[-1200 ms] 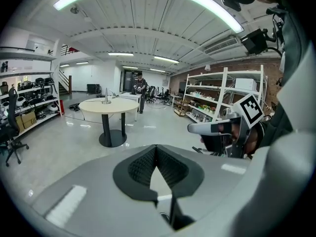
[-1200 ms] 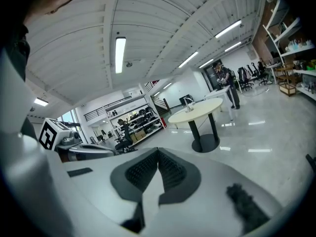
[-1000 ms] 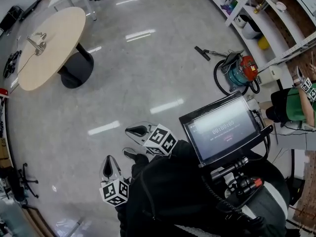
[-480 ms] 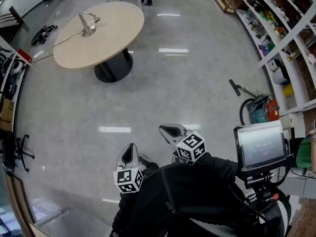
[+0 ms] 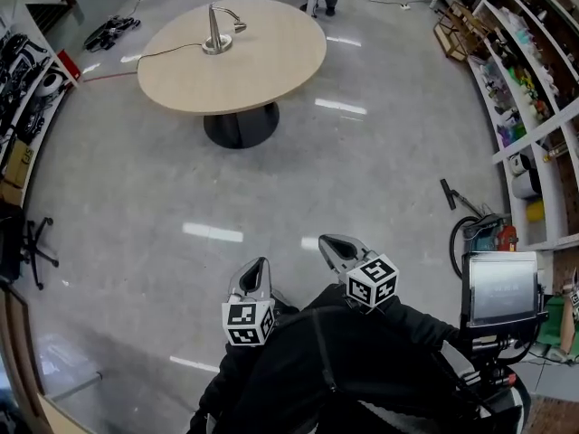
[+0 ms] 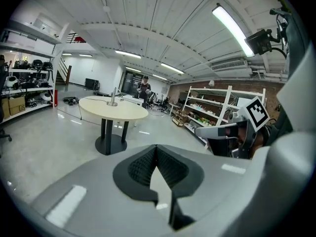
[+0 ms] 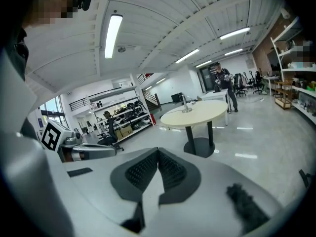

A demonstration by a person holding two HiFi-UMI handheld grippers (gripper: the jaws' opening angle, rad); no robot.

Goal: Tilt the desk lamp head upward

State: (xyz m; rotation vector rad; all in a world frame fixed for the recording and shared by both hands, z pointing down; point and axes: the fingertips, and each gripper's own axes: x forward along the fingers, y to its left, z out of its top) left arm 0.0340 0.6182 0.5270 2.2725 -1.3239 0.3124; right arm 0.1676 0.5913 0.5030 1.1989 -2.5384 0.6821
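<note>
- Beige round wooden table on a black pedestal (image 5: 262, 70) stands well ahead of both grippers, across a wide stretch of grey glossy floor (image 5: 181, 179)
- Slim silver metal desk lamp (image 5: 215, 36) sits near the table's far left edge: round base, upright stem, and a short arm bent to the right with the small head seeming to droop; a dark cord (image 5: 167, 50) trails left off the tabletop
- Left grey hand-held gripper (image 5: 258, 268) has its jaws pressed together on nothing; it looks marginally nearer the lamp, which lies ahead and slightly left
- Right grey hand-held gripper (image 5: 330, 244), likewise closed and empty, points the same way, well apart from the lamp
</note>
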